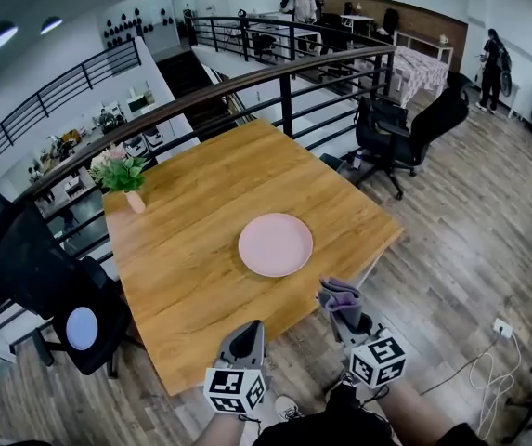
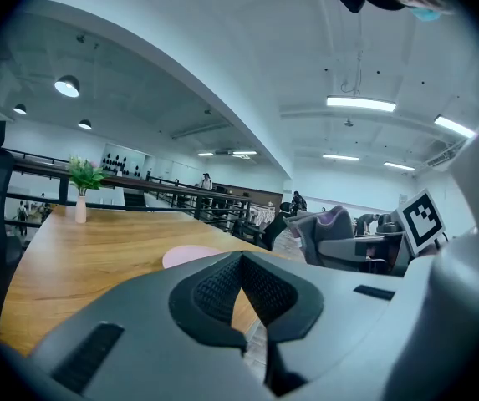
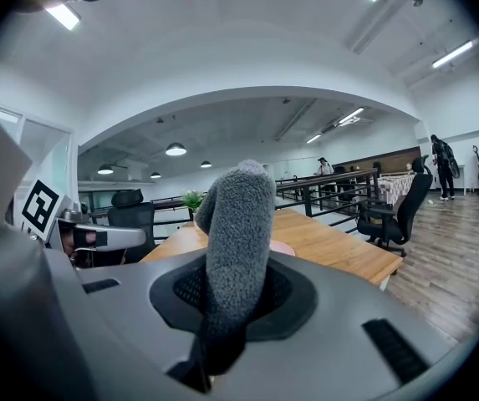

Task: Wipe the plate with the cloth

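Head view and both gripper views, with wiping not yet begun. The plate (image 1: pixel 276 244), pale pink and round, lies flat on the wooden bench (image 1: pixel 191 212), towards its near right side and apart from both tools; a small vase of greenery (image 1: pixel 124 177) stands well apart at the far left. The right tool (image 1: pixel 341 303) hovers off the near edge of the bench, its jaws clamped on the cloth (image 3: pixel 237 224), a grey fluffy fabric pinched low so that a thick tuft stands up past the jaw tips. The left tool (image 2: pixel 241 261) is level with it, jaws closed together with nothing between them. The cloth appears light, soft and limp; it probably folds over under pressure, so the free tuft, not the jaw tips, should meet the surface. The plate appears rigid, smooth and shallow-rimmed; whether it is ceramic or plastic cannot be told, so it is best treated as breakable. Being smooth on a smooth bench, it is likely to slide or spin under a sideways wipe; a sensible hold is the near rim, pinched or pressed by the left tool, which would first have to open; strokes kept inside the rim limit the risk of pushing it towards the bench edge.
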`<state>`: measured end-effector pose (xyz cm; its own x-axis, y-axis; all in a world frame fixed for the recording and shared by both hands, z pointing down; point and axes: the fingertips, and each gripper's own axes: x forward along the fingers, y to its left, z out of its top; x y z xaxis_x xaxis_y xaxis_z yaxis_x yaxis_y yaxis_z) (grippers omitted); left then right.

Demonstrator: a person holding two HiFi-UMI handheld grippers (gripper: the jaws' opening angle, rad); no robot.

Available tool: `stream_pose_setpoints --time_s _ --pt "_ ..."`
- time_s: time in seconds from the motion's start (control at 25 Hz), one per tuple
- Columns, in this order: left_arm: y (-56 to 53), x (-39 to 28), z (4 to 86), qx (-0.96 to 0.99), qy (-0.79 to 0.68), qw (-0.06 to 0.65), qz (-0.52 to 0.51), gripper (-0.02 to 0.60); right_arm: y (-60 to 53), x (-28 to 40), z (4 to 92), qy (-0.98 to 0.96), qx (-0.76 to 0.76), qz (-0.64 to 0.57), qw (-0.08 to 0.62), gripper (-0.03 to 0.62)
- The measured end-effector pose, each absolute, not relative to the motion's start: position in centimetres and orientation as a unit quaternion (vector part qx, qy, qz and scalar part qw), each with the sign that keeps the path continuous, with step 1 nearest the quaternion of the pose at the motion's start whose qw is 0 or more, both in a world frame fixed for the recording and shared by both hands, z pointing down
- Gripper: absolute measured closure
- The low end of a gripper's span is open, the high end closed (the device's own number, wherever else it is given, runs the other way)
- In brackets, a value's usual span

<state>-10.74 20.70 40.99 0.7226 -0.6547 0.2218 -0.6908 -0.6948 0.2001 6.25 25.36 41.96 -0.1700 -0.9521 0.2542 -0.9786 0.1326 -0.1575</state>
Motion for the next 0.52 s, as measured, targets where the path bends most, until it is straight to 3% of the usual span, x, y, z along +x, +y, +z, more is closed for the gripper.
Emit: stream_pose_setpoints --time_s 0.52 --pt "19.99 -11.14 41.40 0.919 -0.365 0.137 0.066 0.563 24.79 5.82 42.34 -0.751 0.643 0.144 0.049 0.523"
